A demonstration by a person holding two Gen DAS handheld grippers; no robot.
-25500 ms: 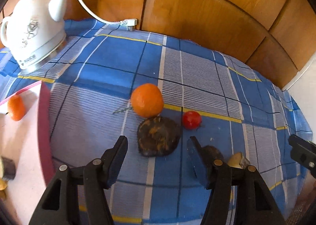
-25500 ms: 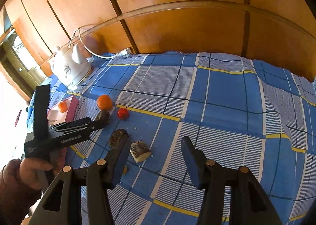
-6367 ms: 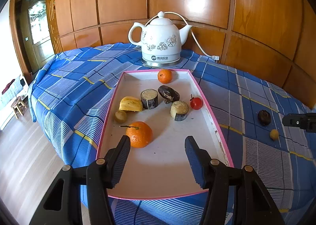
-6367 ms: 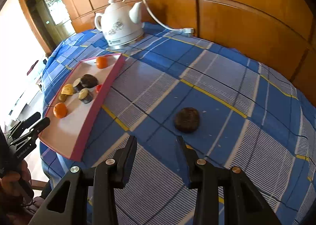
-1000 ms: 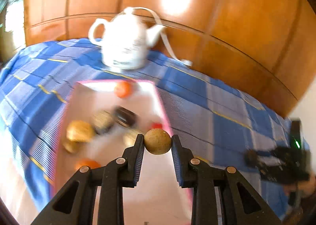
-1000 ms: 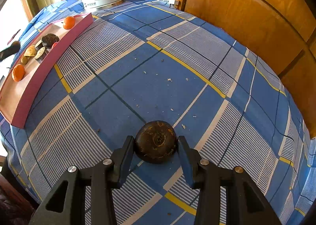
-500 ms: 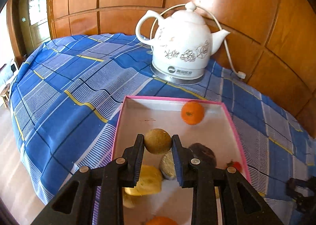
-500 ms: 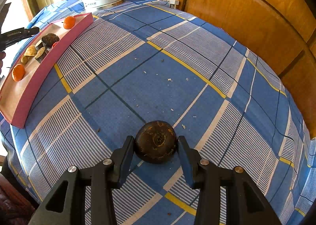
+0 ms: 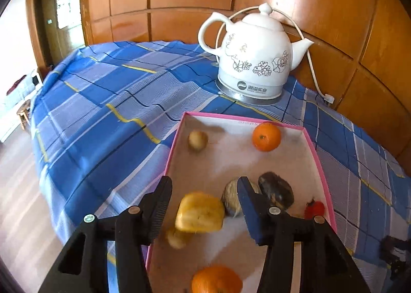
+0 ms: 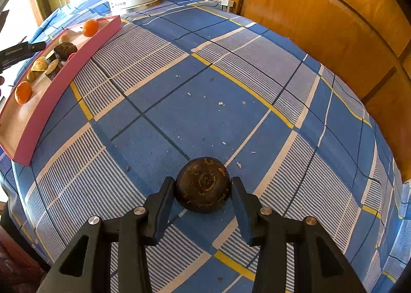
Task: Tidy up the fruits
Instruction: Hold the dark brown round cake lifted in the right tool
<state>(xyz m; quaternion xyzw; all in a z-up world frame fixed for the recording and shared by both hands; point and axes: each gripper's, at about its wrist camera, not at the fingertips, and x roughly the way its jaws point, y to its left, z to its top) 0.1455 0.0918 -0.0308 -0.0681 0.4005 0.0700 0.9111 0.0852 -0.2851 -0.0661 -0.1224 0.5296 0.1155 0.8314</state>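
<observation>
Left gripper (image 9: 204,195): the jaws have just been opening and now stand apart over the pink tray (image 9: 319,162), with nothing pressed between the pads. A yellow fruit piece (image 9: 199,212) lies in the tray below the gap, touched by neither pad. Just behind the right finger sits a pale cut piece (image 9: 230,199), and beside that a dark fruit (image 9: 276,190). A small red fruit (image 9: 314,209) lies further right, near the tray wall. Below the left finger is a small tan fruit (image 9: 176,237); nearest the camera, a large orange (image 9: 215,280). Ahead of the jaws, at the far end of the tray, a small brown round fruit (image 9: 197,140) lies to the left, blurred, and a small orange (image 9: 265,136) to the right. Beyond the tray stands a white kettle (image 9: 254,61) on the blue checked cloth (image 9: 102,102).

Right gripper (image 10: 203,190): the jaws stand narrow on either side of a dark round fruit (image 10: 203,183), which rests on the cloth. The left pad touches its side; whether the right pad touches cannot be told. The tray lies well away to the far left.
</observation>
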